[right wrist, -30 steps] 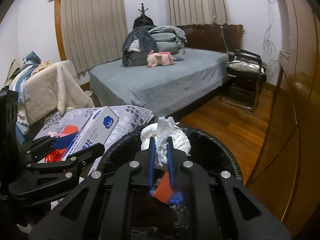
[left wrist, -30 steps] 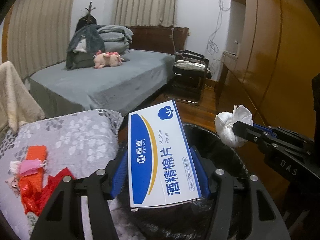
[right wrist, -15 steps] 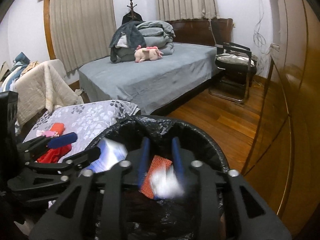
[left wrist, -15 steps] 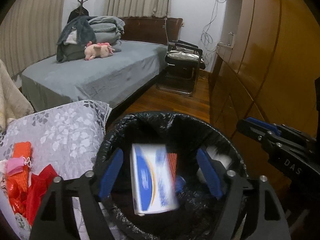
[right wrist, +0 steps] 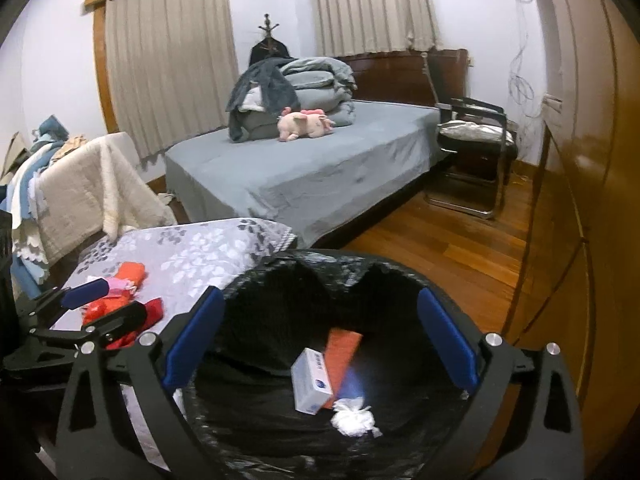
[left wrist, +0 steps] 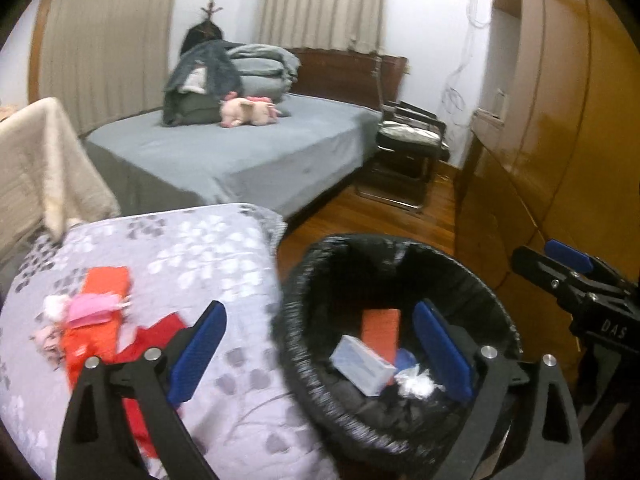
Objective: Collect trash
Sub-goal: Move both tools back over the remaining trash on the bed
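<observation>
I see both my left gripper [left wrist: 320,354] and right gripper [right wrist: 320,336] with jaws spread wide, holding nothing. Between and below the right jaws, the box [right wrist: 311,381] and tissue wad [right wrist: 354,420] lie inside the black-lined bin [right wrist: 304,264].

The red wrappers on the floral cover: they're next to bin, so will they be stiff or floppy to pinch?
Probably floppy: the red wrappers lie crumpled and flat on the floral cover. Likely light, and their sheen suggests slippery film. The soft cover may give under the fingers, so a pinch could snag fabric.
</observation>
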`<action>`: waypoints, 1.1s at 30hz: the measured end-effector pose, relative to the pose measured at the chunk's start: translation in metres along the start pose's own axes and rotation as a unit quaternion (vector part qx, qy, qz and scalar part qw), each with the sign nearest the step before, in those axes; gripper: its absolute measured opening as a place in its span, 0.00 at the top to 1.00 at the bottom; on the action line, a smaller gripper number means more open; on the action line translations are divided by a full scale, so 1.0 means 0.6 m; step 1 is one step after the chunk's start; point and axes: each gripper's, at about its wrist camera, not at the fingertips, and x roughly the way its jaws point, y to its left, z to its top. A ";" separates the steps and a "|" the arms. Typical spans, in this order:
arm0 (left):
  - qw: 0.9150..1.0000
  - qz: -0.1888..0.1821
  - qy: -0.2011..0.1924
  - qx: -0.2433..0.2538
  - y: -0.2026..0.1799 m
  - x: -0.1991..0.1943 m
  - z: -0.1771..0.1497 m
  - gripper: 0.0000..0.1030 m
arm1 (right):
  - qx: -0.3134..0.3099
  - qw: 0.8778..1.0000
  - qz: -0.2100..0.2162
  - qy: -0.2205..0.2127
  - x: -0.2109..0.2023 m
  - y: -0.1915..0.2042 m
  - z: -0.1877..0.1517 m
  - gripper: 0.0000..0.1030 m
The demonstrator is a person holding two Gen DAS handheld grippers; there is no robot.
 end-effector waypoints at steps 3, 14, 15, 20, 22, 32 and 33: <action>1.000 0.026 -0.009 -0.012 0.032 -0.025 -0.007 0.10 | -0.008 1.000 0.018 0.002 0.004 0.029 0.002 0.08; 0.992 0.115 -0.021 -0.055 0.162 -0.103 -0.053 0.10 | -0.055 0.995 0.088 0.011 0.027 0.162 -0.003 0.08; 0.991 0.119 -0.020 -0.058 0.170 -0.107 -0.059 0.10 | -0.059 0.994 0.094 0.012 0.029 0.172 -0.003 0.08; 0.986 0.150 -0.010 -0.074 0.215 -0.129 -0.093 0.11 | -0.078 0.989 0.127 0.021 0.038 0.234 -0.018 0.08; 0.984 0.159 -0.004 -0.080 0.231 -0.134 -0.107 0.13 | -0.089 0.986 0.141 0.025 0.044 0.260 -0.025 0.08; 0.977 0.182 0.019 -0.110 0.292 -0.130 -0.167 0.21 | -0.125 0.973 0.189 0.050 0.081 0.350 -0.064 0.23; 0.977 0.181 0.021 -0.111 0.294 -0.127 -0.172 0.21 | -0.127 0.971 0.193 0.054 0.085 0.354 -0.067 0.24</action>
